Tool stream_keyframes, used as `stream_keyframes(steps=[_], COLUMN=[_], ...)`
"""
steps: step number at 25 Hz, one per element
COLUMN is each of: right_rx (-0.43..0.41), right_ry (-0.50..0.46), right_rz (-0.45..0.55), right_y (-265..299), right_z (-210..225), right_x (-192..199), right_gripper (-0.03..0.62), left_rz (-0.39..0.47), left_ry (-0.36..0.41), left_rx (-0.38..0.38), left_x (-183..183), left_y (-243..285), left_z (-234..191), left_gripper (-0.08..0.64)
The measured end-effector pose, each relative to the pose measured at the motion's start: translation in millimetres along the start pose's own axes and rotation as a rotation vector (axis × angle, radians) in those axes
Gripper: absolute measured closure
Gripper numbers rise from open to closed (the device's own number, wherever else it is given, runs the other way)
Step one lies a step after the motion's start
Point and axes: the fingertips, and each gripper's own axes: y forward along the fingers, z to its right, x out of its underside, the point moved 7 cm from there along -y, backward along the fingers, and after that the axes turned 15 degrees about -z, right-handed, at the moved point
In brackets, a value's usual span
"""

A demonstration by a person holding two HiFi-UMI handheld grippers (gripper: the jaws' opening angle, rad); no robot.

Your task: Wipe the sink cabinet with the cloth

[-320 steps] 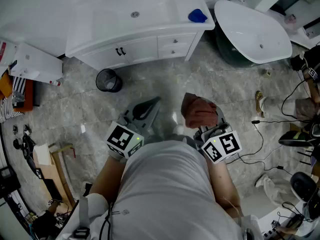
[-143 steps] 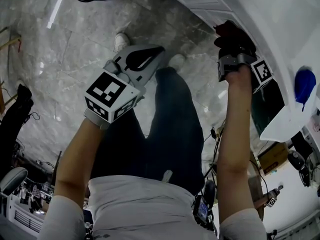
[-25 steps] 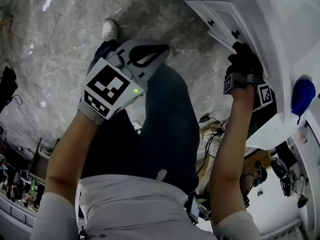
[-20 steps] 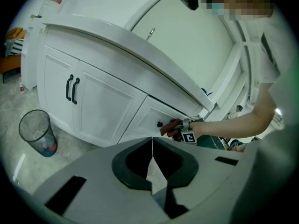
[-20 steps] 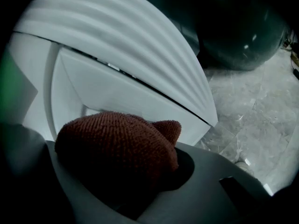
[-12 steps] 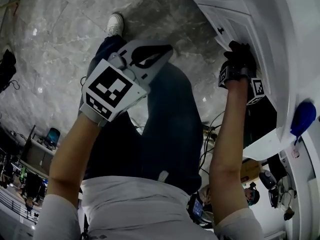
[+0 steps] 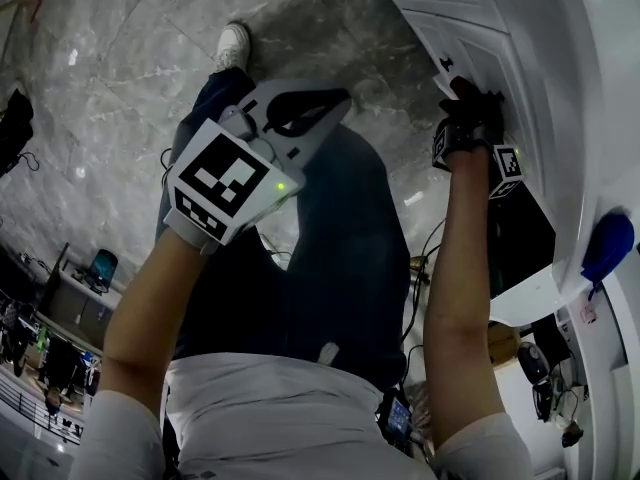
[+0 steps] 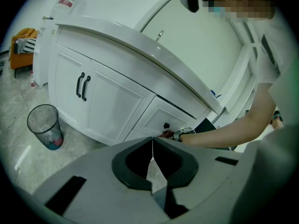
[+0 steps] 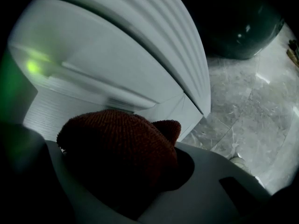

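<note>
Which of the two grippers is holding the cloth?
The right gripper, shut on the brown cloth at the cabinet; the left gripper is shut and empty.

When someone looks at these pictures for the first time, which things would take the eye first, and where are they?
First, the red-brown cloth bunched in the right gripper, held against a drawer front of the white sink cabinet. Next, the left gripper, jaws together and empty, held over the person's legs. A small waste bin stands on the grey floor in front of the cabinet.
</note>
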Motion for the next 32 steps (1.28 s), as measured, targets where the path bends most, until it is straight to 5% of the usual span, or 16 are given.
stream_keyframes(steps=[7,32], right_rx=[0.045,-0.058], right_ry=[0.001,-0.027], right_rz=[0.024,0.190], right_y=[-5.2,-130.4], right_z=[11.1,-24.8], right_x=[-4.4,-22.7], right_gripper=[0.560,0.561], left_rz=[-0.018,-0.088], left_ry=[0.014,0.148], left_rx=[0.023,0.139], left_x=[6.9,3.4], left_y=[4.4,-7.9], left_z=[-5.8,16.0], left_gripper=[0.548,0.548])
